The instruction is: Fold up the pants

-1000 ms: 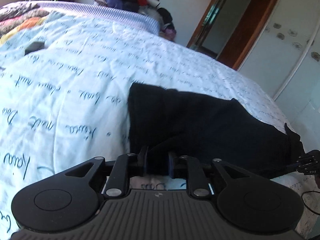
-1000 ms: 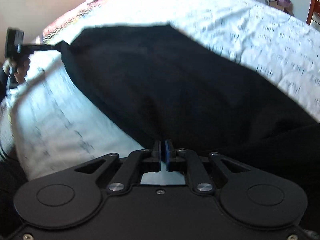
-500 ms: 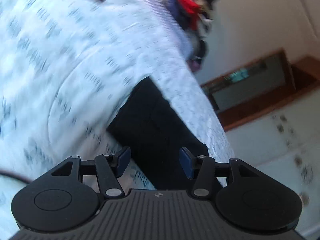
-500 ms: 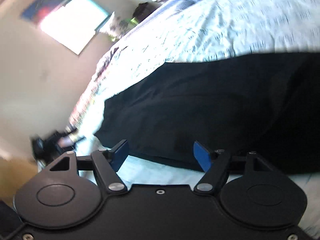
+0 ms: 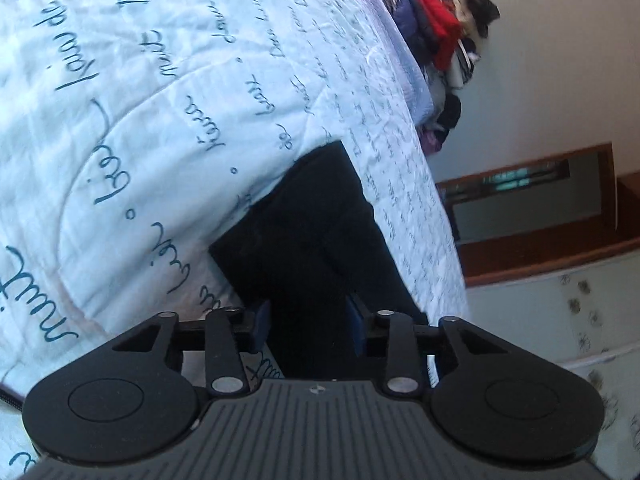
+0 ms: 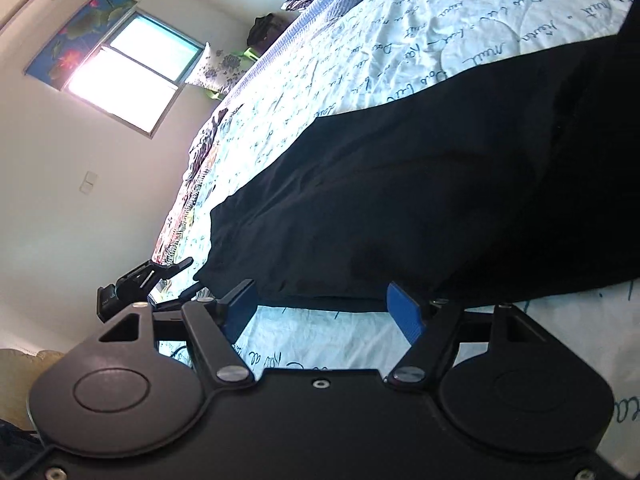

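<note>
A second ago both our grippers were pinched on the near hem of the black pants [image 6: 400,184]; now both have let go, and the cloth lies flat on the bed [image 5: 120,100], along its near edge, with nothing lifting it. We read that as one fold laid down and released, so the pants look folded at least once (how many layers lie there we cannot tell from these views).

Our left gripper [image 5: 308,320] stands with its blue pads apart, more closed than half a second ago but clamped on nothing; the end of the pants shows between them, and whether the pads touch it we cannot say. Its view is rolled hard to one side, so we are holding it twisted, low over the bed's near edge and aimed along the cloth toward the pile of clothes [image 5: 432,32] at the far edge.

Our right gripper [image 6: 322,312] is wide apart, its pads just short of the near hem, with bare quilt showing between the fingers. It is rolled too, and has drawn back slightly from the cloth. The left tool shows at its far side, by the corner of the pants.

Next, we judge, comes a fresh grasp for another fold.
</note>
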### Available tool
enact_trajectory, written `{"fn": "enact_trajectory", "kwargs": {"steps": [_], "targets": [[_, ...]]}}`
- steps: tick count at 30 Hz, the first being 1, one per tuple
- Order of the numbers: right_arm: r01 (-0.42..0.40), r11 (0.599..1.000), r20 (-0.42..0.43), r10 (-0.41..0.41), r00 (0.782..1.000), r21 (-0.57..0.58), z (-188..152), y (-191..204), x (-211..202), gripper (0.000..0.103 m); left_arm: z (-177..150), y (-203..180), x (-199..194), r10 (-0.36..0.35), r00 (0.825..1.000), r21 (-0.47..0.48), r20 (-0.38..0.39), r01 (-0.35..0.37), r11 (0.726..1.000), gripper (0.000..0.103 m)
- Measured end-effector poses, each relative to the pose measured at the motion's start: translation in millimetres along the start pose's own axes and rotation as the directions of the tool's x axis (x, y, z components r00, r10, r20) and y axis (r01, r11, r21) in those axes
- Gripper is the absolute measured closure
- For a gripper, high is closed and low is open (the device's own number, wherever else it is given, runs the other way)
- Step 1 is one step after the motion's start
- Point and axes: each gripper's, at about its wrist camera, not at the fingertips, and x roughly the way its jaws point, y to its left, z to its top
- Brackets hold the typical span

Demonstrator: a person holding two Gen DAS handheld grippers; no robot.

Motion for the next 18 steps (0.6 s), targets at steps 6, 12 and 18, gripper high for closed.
{"fn": "enact_trajectory", "kwargs": {"steps": [6,12,18], "targets": [[-0.035,0.989,0.059,0.027,0.998,0.141,1,-18,-15,0.03,1,4,20,0.085,0.996,0.035,-0.036,-0.084,0.996,0.08],[0.035,0.948,0.148,-0.086,0.985,0.315,0,-39,-51,0.03,1,-31,0,0.082,0.996,0.212,0.026,-0.086,0.973,0.093],[0.127,0.913,0.096,-0.177,0.979,0.387,2,-44,-45,0.03,0,-29,3,0.1,0.995,0.22,0.017,-0.101,0.97,0.093]]}}
